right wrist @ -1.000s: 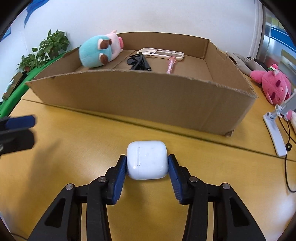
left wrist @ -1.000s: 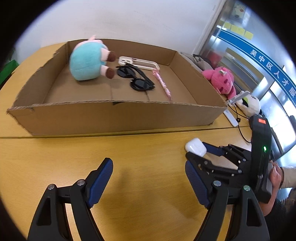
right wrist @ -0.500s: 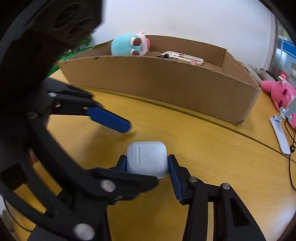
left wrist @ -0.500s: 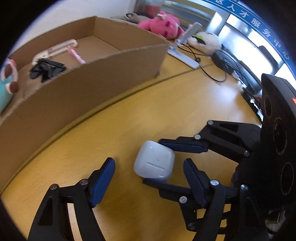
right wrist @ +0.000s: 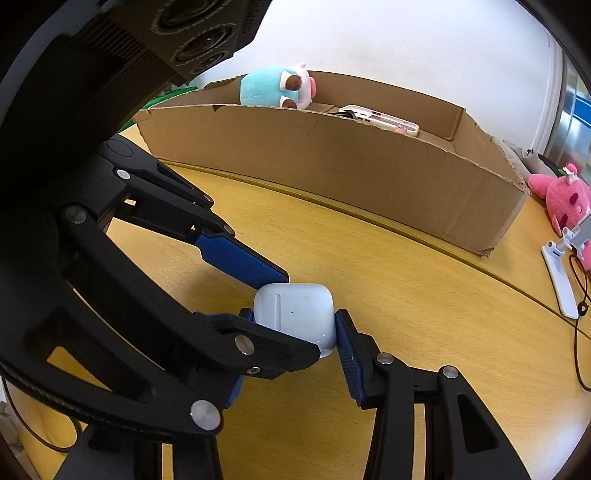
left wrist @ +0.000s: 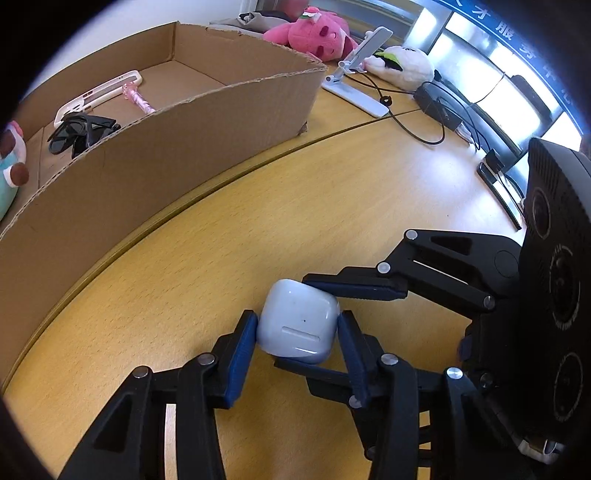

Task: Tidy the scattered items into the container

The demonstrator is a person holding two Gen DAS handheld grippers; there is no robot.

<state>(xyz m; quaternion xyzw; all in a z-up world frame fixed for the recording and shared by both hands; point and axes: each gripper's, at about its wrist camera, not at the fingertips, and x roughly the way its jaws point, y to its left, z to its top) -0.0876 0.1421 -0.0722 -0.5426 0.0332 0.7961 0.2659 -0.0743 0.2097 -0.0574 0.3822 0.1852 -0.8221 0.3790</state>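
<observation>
A white earbud case (left wrist: 297, 328) hangs just above the wooden table, in front of the cardboard box (left wrist: 184, 147). My right gripper (right wrist: 295, 332) is shut on its two sides. My left gripper (left wrist: 297, 354) comes in crosswise; its jaws are closing and both blue pads (left wrist: 242, 350) touch the case (right wrist: 295, 314). In the right wrist view the left gripper (right wrist: 291, 314) hides my right gripper's left finger. The box (right wrist: 332, 155) holds a teal plush (right wrist: 273, 86), black sunglasses (left wrist: 79, 131), a white phone case (left wrist: 98, 96) and a pink pen (left wrist: 138, 98).
Right of the box lie a pink plush (left wrist: 314, 35), a white plush (left wrist: 400, 66), a white phone stand (left wrist: 354, 92) and black cables (left wrist: 417, 129). Green leaves (right wrist: 173, 92) show behind the box's left end. Bare yellow tabletop (left wrist: 332, 192) spreads between grippers and box.
My left gripper swung from the open table over to the earbud case and narrowed its jaws onto it. The right gripper kept its grip and shifted only slightly.
</observation>
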